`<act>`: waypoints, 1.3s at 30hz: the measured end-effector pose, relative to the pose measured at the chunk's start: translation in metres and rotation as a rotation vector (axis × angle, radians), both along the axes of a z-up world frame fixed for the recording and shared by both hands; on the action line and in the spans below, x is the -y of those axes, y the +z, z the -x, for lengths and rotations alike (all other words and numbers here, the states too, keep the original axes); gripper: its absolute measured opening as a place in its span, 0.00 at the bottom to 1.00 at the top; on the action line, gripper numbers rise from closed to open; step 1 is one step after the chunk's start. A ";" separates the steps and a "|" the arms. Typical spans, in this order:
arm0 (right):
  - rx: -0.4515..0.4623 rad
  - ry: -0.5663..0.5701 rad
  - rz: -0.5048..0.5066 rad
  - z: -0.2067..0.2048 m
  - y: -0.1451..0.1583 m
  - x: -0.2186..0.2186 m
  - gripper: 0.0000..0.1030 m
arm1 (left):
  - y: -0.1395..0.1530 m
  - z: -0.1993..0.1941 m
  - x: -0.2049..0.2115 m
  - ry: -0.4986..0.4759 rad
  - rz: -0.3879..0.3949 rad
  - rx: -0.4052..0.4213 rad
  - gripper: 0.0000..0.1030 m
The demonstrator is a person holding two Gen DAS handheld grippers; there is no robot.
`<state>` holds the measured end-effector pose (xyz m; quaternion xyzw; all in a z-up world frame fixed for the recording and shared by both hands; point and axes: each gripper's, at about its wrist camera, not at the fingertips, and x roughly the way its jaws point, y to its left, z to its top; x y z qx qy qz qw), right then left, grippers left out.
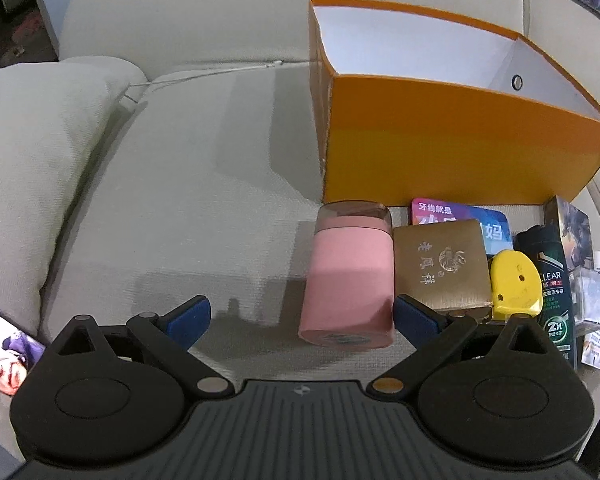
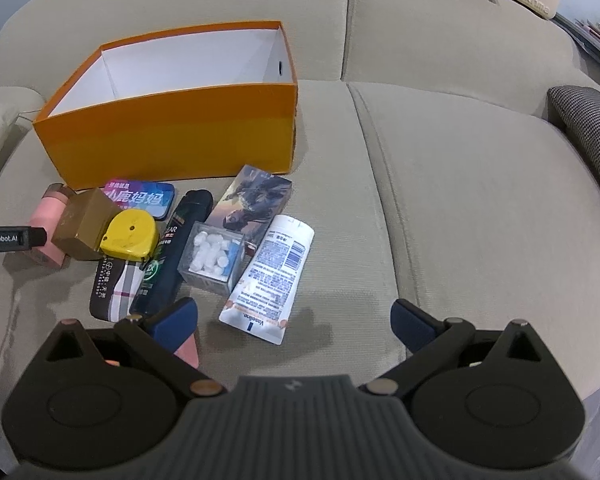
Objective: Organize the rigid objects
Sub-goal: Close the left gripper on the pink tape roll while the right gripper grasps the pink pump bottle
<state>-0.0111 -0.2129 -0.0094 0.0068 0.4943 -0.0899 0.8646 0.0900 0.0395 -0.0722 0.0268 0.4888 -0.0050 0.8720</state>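
On my far left the beige woven sofa (image 1: 172, 208) lay bare from its padded armrest to the pile, leaving open room there. My left gripper (image 1: 302, 316) sat low over the seat with its blue pads spread wide, the matte pink container (image 1: 348, 280) with a smoky clear lid lying between them, nearer the right pad but not pinched. Touching it was a brushed gold square box (image 1: 440, 264), and beside that a glossy yellow tape measure (image 1: 514, 284) with rounded corners. Behind them stood the orange cardboard box (image 2: 172, 136), open-topped and white inside, its front wall just beyond the clutter. Through my right camera I saw a flat colourful tin (image 2: 148, 196), a plaid pouch (image 2: 110, 284), a dark shampoo bottle (image 2: 168, 256), a clear plastic cube (image 2: 214, 256) of white tablets, a printed carton (image 2: 252, 200) and a white Vaseline tube (image 2: 272, 268) lying flat. My right gripper (image 2: 294, 322) hovered with jaws wide, holding nothing, pointed at the tube's crimped end. Right of that the cushion was open up to a houndstooth pillow (image 2: 588, 132).
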 end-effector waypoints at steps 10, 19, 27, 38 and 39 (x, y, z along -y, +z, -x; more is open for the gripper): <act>0.028 0.032 -0.041 -0.007 0.020 -0.019 0.99 | -0.002 -0.014 -0.005 -0.005 0.040 -0.034 1.00; 0.022 0.038 -0.054 -0.009 0.020 -0.022 0.99 | 0.003 -0.017 -0.021 0.041 0.026 -0.028 1.00; 0.014 0.034 -0.056 -0.009 0.018 -0.021 0.99 | -0.010 -0.037 -0.018 0.061 0.062 -0.081 1.00; 0.012 0.046 -0.050 -0.011 0.017 -0.022 0.99 | -0.033 -0.049 -0.030 0.113 0.081 -0.125 0.82; 0.010 0.046 -0.049 -0.011 0.016 -0.023 0.99 | -0.032 -0.048 -0.030 0.109 0.081 -0.121 0.77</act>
